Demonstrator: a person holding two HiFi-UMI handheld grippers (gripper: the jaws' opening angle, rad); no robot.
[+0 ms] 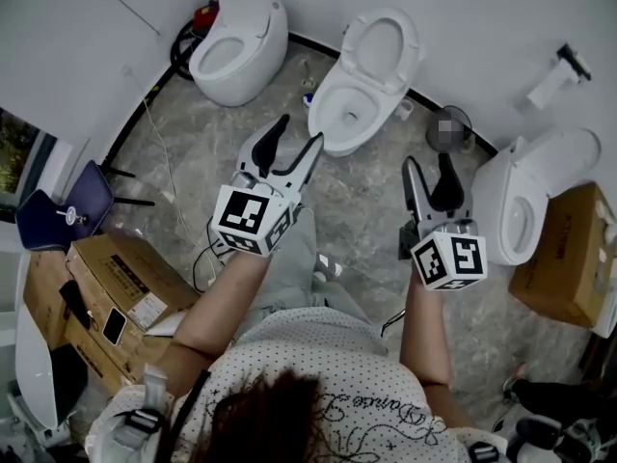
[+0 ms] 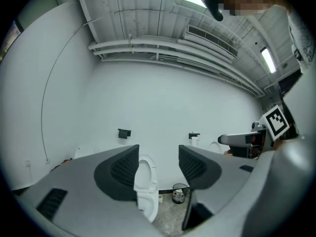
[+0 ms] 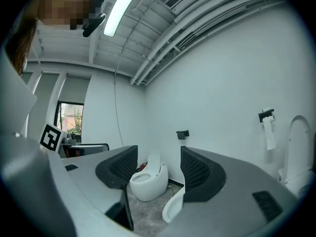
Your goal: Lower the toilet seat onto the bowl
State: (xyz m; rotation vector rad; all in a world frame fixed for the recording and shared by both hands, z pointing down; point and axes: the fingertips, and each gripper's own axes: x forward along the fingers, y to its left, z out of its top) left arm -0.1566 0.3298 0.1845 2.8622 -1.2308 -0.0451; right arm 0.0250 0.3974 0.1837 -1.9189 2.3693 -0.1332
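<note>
1. Left gripper (image 1: 301,129): jaws wide apart with nothing between the pads. Its own view looks through the gap at the toilet seat (image 2: 147,174), well beyond reach.
2. Right gripper (image 1: 428,160): jaws also spread wide and empty. Its view looks more toward the egg-shaped toilet (image 3: 146,181).
3. There are 3 toilets along the wall. The target looks like the middle one. The toilet seat (image 1: 380,44) stands upright against the wall, above the bowl (image 1: 345,114). Both grippers are well apart from it, so contact is not yet made.
4. Handling, my read: the seat is a rigid plastic ring, light, hinged at the rear. The surface is glossy, so expect the pads to slip.
5. Grab point: the free top edge, farthest from the hinge. Pinch the ring through its opening, or hook 1 jaw behind it and tip it forward.
6. Risk: past vertical it may fall on its own. I can't tell whether the hinge is soft-close. Keep a jaw under the rim and ease it down so it doesn't slam on the ceramic.
</note>
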